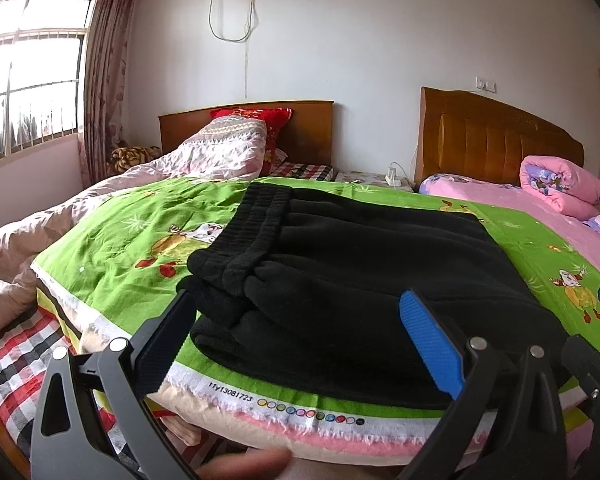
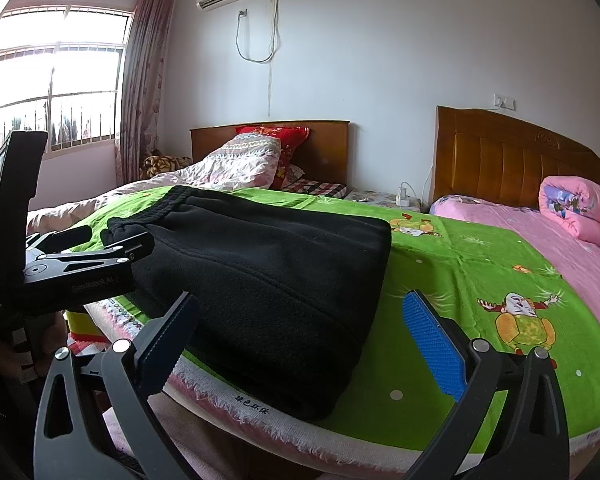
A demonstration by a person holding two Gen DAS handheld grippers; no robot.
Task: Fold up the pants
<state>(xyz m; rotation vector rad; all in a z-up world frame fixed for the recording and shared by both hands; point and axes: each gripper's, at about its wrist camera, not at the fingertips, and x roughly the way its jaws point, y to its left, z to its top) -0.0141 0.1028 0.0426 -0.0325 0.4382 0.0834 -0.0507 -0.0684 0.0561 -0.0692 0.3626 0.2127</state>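
Observation:
Black fleece pants (image 1: 340, 280) lie folded into a thick rectangle on a green cartoon-print sheet (image 1: 132, 232), with the ribbed waistband at the far left. My left gripper (image 1: 296, 300) is open, its fingers on either side of the near left end of the pants, holding nothing. In the right wrist view the pants (image 2: 268, 276) lie on the green sheet (image 2: 460, 280). My right gripper (image 2: 300, 304) is open at their near right end, holding nothing. The left gripper's black body (image 2: 80, 264) shows at the left, by the waistband end.
The sheet's fringed near edge (image 1: 300, 404) hangs over the bed's front. A rumpled pink quilt (image 1: 40, 232) and a red pillow (image 1: 268, 120) lie at the left. A second bed with a rolled pink quilt (image 1: 560, 184) stands at the right.

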